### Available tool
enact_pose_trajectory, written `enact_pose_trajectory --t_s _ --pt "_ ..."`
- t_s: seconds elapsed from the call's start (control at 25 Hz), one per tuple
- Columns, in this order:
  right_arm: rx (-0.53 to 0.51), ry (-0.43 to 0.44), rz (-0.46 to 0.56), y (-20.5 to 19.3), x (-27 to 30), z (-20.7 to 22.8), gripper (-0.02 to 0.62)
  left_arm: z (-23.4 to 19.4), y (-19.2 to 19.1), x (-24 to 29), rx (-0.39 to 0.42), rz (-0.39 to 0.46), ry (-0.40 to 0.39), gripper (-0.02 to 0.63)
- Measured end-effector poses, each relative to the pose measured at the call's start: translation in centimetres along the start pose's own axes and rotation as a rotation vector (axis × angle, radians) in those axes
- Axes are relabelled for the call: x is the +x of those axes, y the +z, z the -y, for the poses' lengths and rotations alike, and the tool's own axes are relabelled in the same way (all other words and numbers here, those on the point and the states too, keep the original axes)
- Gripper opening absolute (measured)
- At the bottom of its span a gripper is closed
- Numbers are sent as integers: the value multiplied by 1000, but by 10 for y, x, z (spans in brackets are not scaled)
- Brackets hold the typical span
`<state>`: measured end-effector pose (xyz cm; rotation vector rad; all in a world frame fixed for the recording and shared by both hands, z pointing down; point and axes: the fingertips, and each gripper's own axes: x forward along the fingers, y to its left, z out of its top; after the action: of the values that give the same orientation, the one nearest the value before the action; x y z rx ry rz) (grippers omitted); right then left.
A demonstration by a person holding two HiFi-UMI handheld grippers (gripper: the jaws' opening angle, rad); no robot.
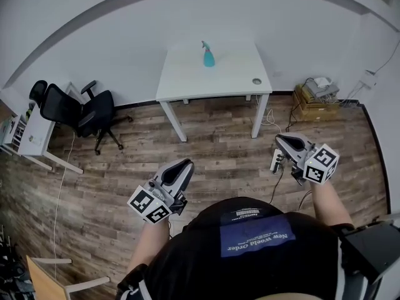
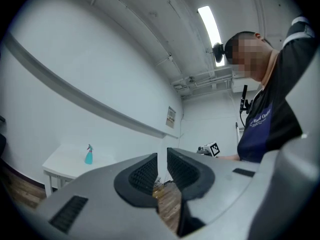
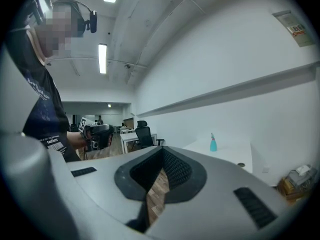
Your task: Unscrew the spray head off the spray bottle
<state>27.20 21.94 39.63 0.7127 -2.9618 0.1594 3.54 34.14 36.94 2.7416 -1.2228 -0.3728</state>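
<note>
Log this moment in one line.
spray bottle: upright on table, untouched | left gripper: shut, empty | right gripper: shut, empty

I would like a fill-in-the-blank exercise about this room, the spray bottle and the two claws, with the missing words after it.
1. The teal spray bottle stands ____ the white table.
2. The left claw and the right claw are both ____ and hold nothing.
3. In the head view, the black office chair stands to the ____ of the table.
Missing words: on; shut; left.

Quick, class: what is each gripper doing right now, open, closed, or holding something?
Left gripper: closed, holding nothing.
Right gripper: closed, holding nothing.
</note>
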Motion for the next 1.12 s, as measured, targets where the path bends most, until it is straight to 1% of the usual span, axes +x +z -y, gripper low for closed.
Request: enact_pose_trajectory --t_s 0.12,0.24,0.44,0.6,0.8,0.96,1.12 --pt "6 -13 -5 -1 18 11 -6 -25 -2 5 -16 4 -6 52" --pt "2 -25 -6 5 47 17 -6 -56 3 7 -22 10 -26 52" --pt "5 -40 5 23 107 19 -6 -123 26 4 -12 0 -63 52" --pt "9 -75 26 38 148 21 -6 -172 48 -1 9 5 -98 52" --pt "27 -103 40 45 193 23 -6 -226 60 -8 6 0 -134 52" --pt "38 -125 56 48 220 29 -5 -268 64 -16 -5 6 -134 52" --pt "48 -116 47 49 241 37 -5 -297 64 -14 -25 15 -122 52"
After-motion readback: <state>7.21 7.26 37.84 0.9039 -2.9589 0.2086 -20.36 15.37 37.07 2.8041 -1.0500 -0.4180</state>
